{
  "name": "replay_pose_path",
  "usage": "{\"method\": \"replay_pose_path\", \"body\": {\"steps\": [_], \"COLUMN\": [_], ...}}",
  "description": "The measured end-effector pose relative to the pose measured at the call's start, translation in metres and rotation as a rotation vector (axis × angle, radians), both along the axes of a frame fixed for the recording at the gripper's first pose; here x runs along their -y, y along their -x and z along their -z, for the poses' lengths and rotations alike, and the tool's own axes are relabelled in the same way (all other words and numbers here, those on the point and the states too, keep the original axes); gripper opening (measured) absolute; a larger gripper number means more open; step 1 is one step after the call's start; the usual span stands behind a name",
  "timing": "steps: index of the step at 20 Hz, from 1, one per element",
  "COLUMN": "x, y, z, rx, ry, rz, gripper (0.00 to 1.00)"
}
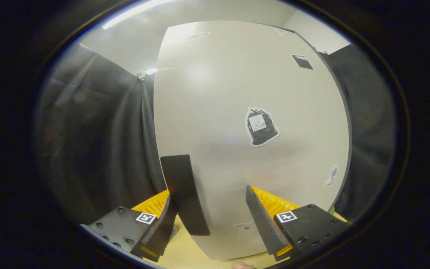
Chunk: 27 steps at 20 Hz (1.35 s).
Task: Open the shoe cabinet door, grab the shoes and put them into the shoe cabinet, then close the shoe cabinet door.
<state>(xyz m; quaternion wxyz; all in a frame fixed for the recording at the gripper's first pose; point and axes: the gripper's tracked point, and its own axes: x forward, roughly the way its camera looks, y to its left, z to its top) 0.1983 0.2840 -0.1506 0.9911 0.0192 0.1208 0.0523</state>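
Facing the shoe cabinet door (237, 112), which fills the centre of the frame, we see its dark upright handle (183, 194) low left, seemingly between the fingers of the wide-open, empty claw (215, 220).

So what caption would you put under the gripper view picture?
Open gripper reaching for the dark handle on the pale shoe cabinet door.

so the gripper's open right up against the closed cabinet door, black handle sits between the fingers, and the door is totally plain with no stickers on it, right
Not quite: the door is not plain. The gripper view shows a black bag-shaped sticker on the cabinet door, plus smaller ones. The rest holds: the gripper is open against the closed door, with the black handle between the fingers, near the left one.
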Motion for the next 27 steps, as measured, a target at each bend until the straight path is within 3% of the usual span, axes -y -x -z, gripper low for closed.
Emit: {"method": "replay_pose_path", "body": {"steps": [15, 27], "x": [-0.003, -0.008], "y": [0.005, 0.019], "z": [-0.002, -0.003], "rx": [0.025, 0.038], "ry": [0.023, -0.002], "rz": [0.038, 0.001], "gripper": [1.00, 1.00]}}
